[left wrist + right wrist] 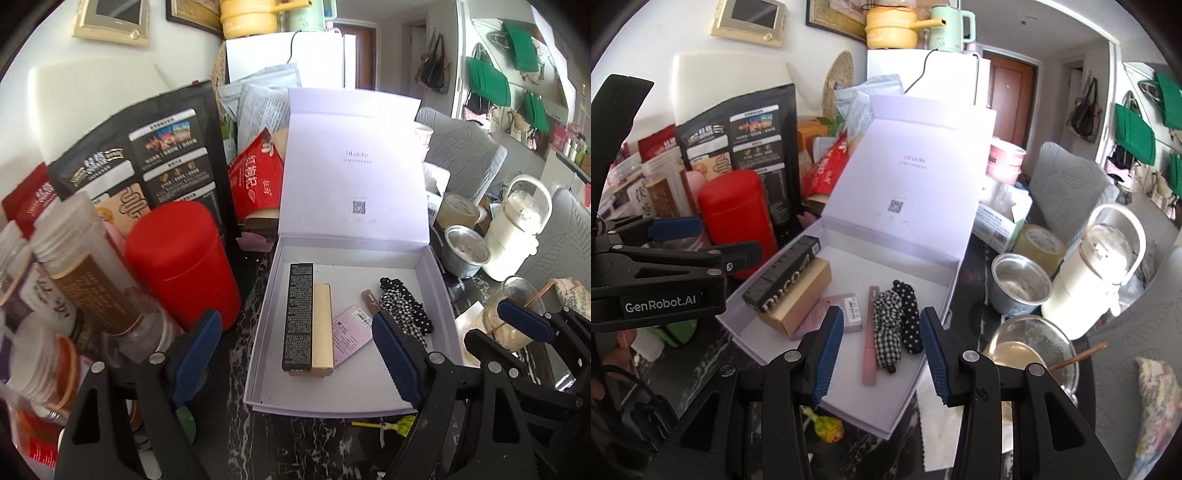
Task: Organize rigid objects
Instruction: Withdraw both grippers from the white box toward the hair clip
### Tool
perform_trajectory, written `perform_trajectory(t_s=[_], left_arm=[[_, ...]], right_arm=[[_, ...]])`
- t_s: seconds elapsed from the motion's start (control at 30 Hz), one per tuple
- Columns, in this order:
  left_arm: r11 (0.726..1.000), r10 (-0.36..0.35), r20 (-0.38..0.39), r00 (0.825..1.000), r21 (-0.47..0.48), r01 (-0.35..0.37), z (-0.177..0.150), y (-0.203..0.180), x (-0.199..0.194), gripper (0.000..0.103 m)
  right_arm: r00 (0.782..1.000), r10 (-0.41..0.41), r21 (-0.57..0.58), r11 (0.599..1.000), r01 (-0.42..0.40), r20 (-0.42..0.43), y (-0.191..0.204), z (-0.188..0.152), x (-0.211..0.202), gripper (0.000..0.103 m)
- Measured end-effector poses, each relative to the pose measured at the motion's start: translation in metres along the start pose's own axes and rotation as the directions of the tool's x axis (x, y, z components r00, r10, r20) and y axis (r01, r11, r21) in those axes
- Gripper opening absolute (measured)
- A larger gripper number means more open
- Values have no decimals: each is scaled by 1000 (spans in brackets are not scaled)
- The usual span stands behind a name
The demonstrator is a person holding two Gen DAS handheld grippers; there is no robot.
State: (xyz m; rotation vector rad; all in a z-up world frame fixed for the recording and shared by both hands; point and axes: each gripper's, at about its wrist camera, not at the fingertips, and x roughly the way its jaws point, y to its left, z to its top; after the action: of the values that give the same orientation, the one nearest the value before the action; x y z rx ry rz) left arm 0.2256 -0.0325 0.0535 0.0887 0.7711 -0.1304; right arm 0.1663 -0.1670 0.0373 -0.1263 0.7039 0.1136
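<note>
An open lilac gift box (266, 369) (923, 354) sits on the dark marble table with its lid upright. Inside lie a long black carton (298, 314) (783, 273), a tan carton (322, 325) (798, 299), a pink card (351, 332) (827, 314), a slim pink tube (870, 339) and checked and dotted scrunchies (404, 310) (897, 325). My left gripper (295, 354) is open and empty over the box's near edge. My right gripper (881, 350) is open and empty above the scrunchies; it also shows in the left wrist view (506, 325).
A red canister (184, 262) (735, 218), bottles (85, 273) and snack bags (147, 155) crowd the left. A steel cup (1019, 284), tape roll (1039, 240), white kettle (1097, 266) and glass bowl (1030, 350) stand right. A yellow-green wrapped item (827, 428) lies before the box.
</note>
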Motion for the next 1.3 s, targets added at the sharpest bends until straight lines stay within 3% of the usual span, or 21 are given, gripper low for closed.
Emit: perform_trajectory(t_s=[0.53,1.3], left_arm=[[1000,11,64,998,2,-11,-22,-1,-67,84],[998,-55,36,998,-12,55,-97,-4,-112,84]], right_arm=[[999,14,-26,1000,-13,42,15,-9,-57,43],[996,91,7,996,-91,3,25,-70,-96,43]])
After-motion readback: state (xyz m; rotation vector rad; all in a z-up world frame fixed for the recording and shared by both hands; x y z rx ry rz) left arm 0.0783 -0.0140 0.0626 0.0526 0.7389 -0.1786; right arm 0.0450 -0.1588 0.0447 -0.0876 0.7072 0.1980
